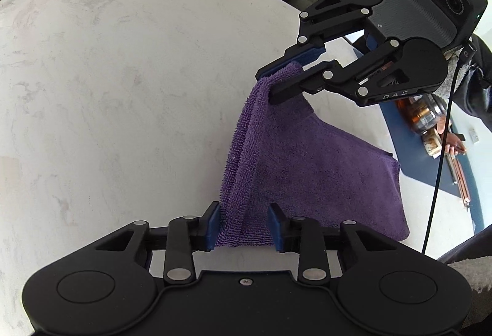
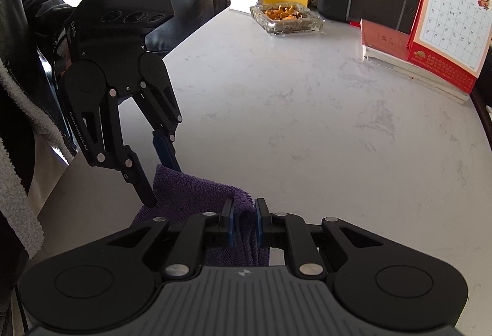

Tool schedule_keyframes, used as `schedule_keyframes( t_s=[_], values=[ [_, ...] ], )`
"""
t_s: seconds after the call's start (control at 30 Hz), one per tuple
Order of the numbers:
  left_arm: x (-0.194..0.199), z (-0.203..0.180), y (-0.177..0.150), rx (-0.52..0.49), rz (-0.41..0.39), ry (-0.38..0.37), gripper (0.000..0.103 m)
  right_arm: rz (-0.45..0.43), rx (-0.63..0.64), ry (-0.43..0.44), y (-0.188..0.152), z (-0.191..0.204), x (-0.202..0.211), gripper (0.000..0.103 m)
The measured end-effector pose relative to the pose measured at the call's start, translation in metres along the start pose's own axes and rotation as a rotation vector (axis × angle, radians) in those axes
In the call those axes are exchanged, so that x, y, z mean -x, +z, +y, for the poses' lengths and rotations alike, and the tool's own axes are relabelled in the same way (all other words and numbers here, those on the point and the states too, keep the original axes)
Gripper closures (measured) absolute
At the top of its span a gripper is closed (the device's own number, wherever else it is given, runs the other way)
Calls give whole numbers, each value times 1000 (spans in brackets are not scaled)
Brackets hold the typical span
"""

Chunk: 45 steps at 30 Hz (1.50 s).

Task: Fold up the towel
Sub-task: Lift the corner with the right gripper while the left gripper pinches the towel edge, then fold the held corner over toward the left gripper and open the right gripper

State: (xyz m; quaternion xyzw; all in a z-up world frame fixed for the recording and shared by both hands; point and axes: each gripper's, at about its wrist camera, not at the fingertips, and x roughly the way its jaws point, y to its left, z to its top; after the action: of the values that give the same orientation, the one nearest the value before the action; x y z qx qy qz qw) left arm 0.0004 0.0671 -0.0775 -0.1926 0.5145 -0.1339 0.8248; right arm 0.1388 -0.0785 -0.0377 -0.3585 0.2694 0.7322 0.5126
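Pale marbled tabletop (image 2: 307, 120) under purple towel (image 1: 301, 164), pinched by left gripper (image 1: 244, 227) and right gripper (image 1: 281, 81); calendar (image 2: 449, 22), ashtray (image 2: 287, 17) behind.

The left gripper (image 1: 244, 227) has its blue-padded fingers (image 1: 212, 225) closed on a bunched towel (image 1: 307, 170) edge. The right gripper (image 2: 244, 222), opposite and angled downward, likewise clamps another towel corner, held aloft.

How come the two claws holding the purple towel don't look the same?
In the left wrist view, the right gripper pinches a raised corner of the purple towel with fingers nearly together. The left gripper sits lower, fingers wider apart around a thick bunch. Both have blue pads and grip the towel.
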Motion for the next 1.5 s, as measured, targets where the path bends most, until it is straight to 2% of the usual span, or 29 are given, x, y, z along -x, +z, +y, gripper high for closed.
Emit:
schedule_keyframes(
  t_s=[0.17,0.33,0.6,0.8,1.1,1.5],
  values=[
    [-4,0,2,17,23,31,87,31,16,-20,1,6,-6,88],
    [-1,-5,3,11,14,46,97,85,59,-67,6,15,-11,88],
    [22,-12,1,-49,-26,12,99,157,109,-145,19,36,-3,88],
    [40,-27,0,-116,-63,-43,99,223,137,-226,29,59,8,88],
    [53,-67,-2,-207,-94,-71,99,313,219,-367,24,102,23,88],
    [47,-145,-31,-259,-146,-23,99,298,343,-430,-17,149,60,89]
  ],
)
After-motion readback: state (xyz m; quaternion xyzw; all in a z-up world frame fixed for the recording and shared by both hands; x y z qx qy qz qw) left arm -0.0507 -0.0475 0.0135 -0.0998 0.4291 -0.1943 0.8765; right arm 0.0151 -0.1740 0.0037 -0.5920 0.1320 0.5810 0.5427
